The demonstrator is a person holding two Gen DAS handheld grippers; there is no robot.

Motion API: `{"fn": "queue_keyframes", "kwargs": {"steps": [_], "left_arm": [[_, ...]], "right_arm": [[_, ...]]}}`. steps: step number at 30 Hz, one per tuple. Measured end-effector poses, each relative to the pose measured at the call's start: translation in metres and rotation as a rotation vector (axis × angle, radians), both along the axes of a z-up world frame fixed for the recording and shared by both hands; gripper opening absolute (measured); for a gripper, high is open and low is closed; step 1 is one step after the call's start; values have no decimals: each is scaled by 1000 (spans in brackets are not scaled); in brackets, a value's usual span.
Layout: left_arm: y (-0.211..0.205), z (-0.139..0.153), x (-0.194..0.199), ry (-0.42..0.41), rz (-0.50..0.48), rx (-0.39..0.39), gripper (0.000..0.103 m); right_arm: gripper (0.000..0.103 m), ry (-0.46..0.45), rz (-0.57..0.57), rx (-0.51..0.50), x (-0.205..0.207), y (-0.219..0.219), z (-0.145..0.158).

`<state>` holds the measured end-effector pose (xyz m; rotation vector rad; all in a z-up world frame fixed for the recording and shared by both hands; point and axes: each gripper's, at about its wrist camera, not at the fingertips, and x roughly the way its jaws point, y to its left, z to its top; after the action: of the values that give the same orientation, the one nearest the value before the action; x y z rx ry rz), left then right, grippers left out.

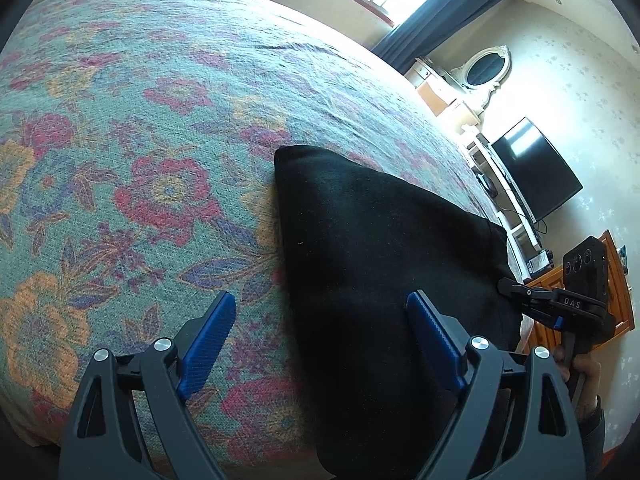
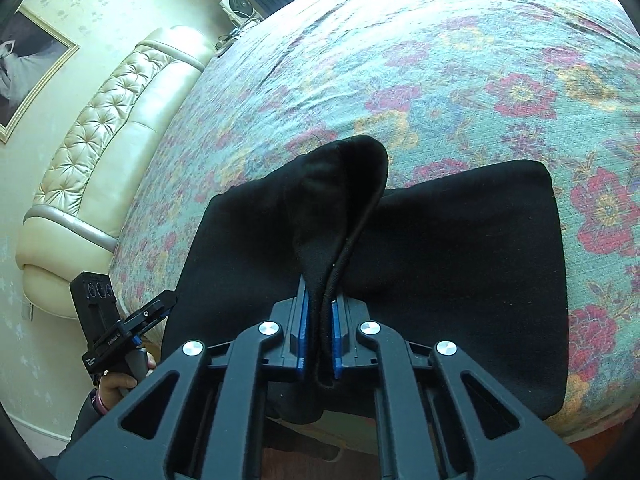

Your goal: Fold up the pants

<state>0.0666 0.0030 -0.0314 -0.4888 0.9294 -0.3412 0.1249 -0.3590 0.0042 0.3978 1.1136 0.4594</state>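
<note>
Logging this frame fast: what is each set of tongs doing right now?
Left tongs: open, holding nothing, above the near edge of the black pants.
Right tongs: shut on a raised fold of the black pants.

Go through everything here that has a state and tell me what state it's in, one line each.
Left gripper: jaws wide open, empty, over the near edge of the pants.
Right gripper: jaws shut on a raised fold of the pants.
Black pants: folded flat on the bed, one pinched flap lifted.
Bedspread: spread flat, slightly wrinkled.
Television: screen dark.
Curtains: drawn back, daylight coming in.
</note>
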Motion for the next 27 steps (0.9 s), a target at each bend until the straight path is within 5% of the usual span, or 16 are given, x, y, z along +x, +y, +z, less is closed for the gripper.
{"fn": "queue_keyframes", "kwargs": {"steps": [5,8,11,14,19,27], "left_arm": [[-9,-1,-1,-10,-37,25,86],[-6,-4,0,4,-32,2,86],[-4,-7,0,16,-29,-15,86],[-5,-5,0,8,-30,-9,86],[2,2,-2,-32,-12,-19,86],[10,-7,3,14,6,-87,86]], "right_arm": [[14,68,-2,45,4,-3,-23],[38,169,11,137,12,-6,-47],[37,187,-4,249,16,-16,-60],[21,200,13,320,18,-20,-66],[12,171,37,303,15,-18,-62],[10,100,5,260,10,-42,-33]]}}
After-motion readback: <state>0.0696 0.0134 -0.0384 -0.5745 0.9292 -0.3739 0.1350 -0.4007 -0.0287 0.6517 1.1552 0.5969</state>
